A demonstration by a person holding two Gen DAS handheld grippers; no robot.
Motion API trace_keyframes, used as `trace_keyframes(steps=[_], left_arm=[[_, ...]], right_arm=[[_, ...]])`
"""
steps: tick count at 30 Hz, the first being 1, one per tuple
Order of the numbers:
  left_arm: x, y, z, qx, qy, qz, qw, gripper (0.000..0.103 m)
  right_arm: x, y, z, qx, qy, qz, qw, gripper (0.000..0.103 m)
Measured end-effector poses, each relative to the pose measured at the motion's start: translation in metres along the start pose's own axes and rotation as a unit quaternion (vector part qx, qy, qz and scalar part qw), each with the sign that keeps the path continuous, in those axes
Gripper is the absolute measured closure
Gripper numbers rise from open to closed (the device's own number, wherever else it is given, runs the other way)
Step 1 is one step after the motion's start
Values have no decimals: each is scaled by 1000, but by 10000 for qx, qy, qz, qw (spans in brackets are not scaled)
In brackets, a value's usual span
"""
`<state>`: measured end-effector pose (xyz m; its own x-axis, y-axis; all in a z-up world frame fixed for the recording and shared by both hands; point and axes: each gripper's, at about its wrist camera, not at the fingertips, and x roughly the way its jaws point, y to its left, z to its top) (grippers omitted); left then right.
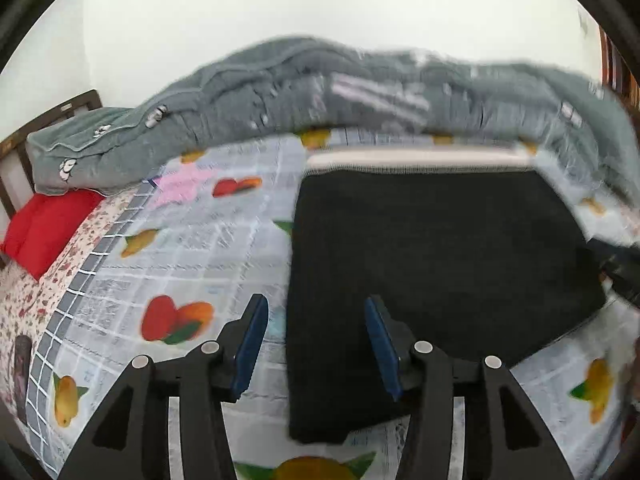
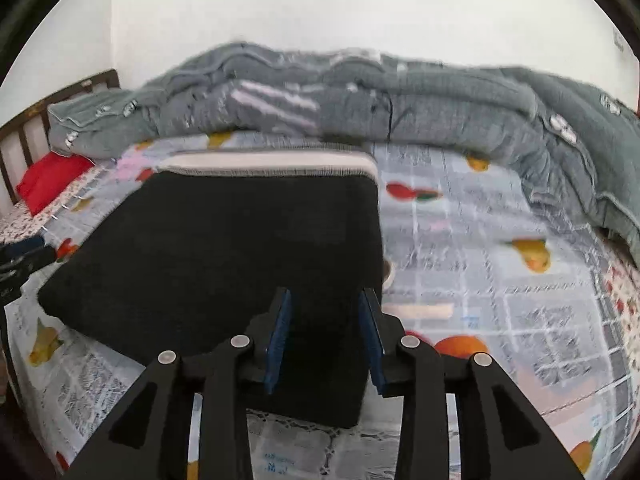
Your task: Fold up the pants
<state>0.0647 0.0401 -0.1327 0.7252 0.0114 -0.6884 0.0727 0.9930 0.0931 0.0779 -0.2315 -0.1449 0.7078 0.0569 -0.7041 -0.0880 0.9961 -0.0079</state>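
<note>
Black pants [image 1: 440,264] lie folded flat on the bed, with a cream waistband [image 1: 420,160] along their far edge. They also show in the right wrist view [image 2: 224,256]. My left gripper [image 1: 316,308] is open above the pants' near left edge, holding nothing. My right gripper [image 2: 324,300] is open above the pants' near right corner, holding nothing. The right gripper shows dimly at the right edge of the left wrist view [image 1: 624,268].
A fruit-print bedsheet [image 1: 192,264] covers the bed. A rumpled grey quilt [image 1: 320,92] lies along the far side by the white wall. A red pillow [image 1: 44,224] and a wooden headboard [image 1: 16,156] are at the left.
</note>
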Motion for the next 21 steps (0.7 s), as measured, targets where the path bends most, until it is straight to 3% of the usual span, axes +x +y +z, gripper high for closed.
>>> trace_keyframes(steps=[2,4,11,17,21], left_arm=[[11,-8,-10,103,152,-28,9998,54],[10,-10,-17,57,-3,-15,10000,54],[18,-1,-23,-376,50,-280,9989,44],[19,0,-25,-401,42,-267,9988,41],[23,7,-26,-710,162,-498,9961,38]], right_arm=[[1,-1,-3,32,-106,-14,9999,68],[3,-1,-4,53,-103,17,9999,68],[9,-6,-7,121,-64,152,9998,68],[9,-1,-10,47,-126,39,9999,68],[8,-3,-10,77,-98,66,9999,68]])
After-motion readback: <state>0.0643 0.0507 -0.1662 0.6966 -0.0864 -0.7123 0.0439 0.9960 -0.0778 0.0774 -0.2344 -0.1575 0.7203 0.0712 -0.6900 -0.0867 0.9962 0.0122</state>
